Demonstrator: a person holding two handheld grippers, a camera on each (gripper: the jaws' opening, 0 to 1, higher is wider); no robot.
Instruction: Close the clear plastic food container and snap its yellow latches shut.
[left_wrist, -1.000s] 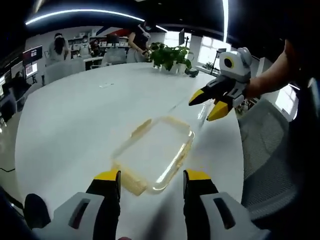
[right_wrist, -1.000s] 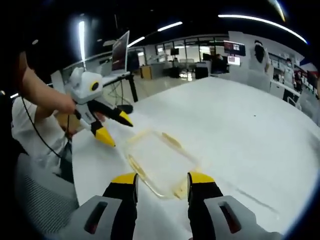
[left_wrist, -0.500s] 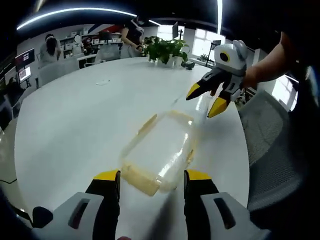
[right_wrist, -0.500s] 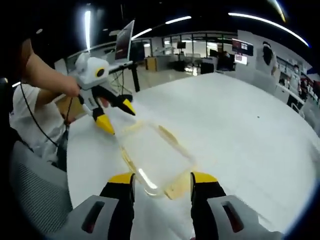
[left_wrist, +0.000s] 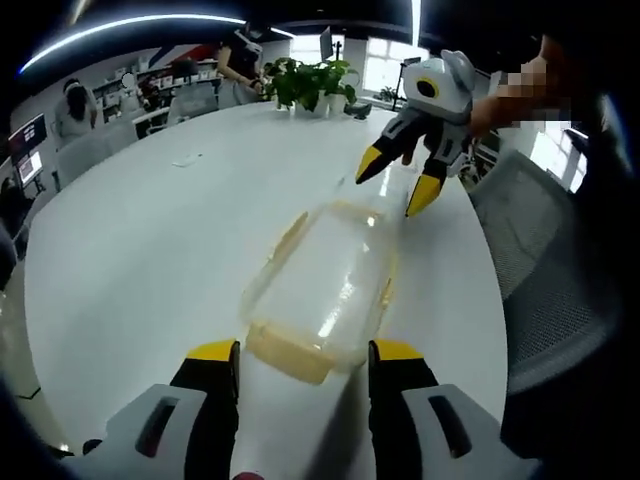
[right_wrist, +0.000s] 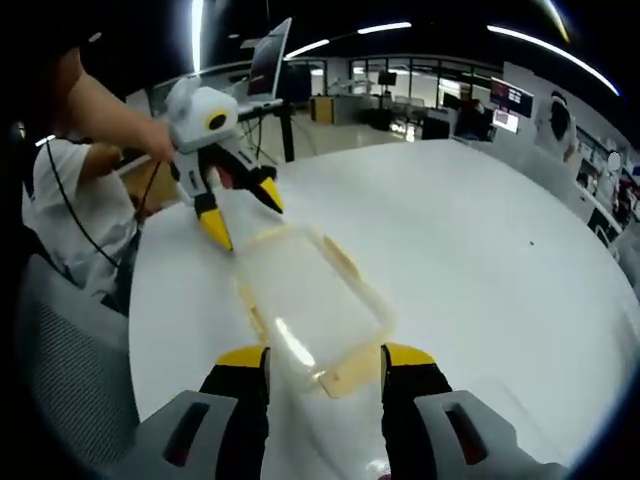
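A clear plastic food container (left_wrist: 322, 285) with yellow latches lies flat on the white table (left_wrist: 140, 230). My left gripper (left_wrist: 305, 355) is open, its jaws standing either side of the container's near yellow latch (left_wrist: 288, 357). My right gripper (left_wrist: 392, 188) hovers open just above the container's opposite end. In the right gripper view, the container (right_wrist: 310, 300) lies just ahead of my open right gripper (right_wrist: 325, 358), with a yellow latch (right_wrist: 335, 380) between the jaws. My left gripper (right_wrist: 247, 222) points down at the far end. Neither gripper holds anything.
A potted plant (left_wrist: 305, 85) stands at the table's far edge, with people and desks behind it. A grey mesh chair (left_wrist: 555, 260) sits beside the table, the chair (right_wrist: 70, 370) also at the left of the right gripper view. A monitor (right_wrist: 270, 70) stands beyond.
Both grippers have come in closer to the container's two ends, each now reaching over its end. The container itself lies where it was; both grippers stay open.
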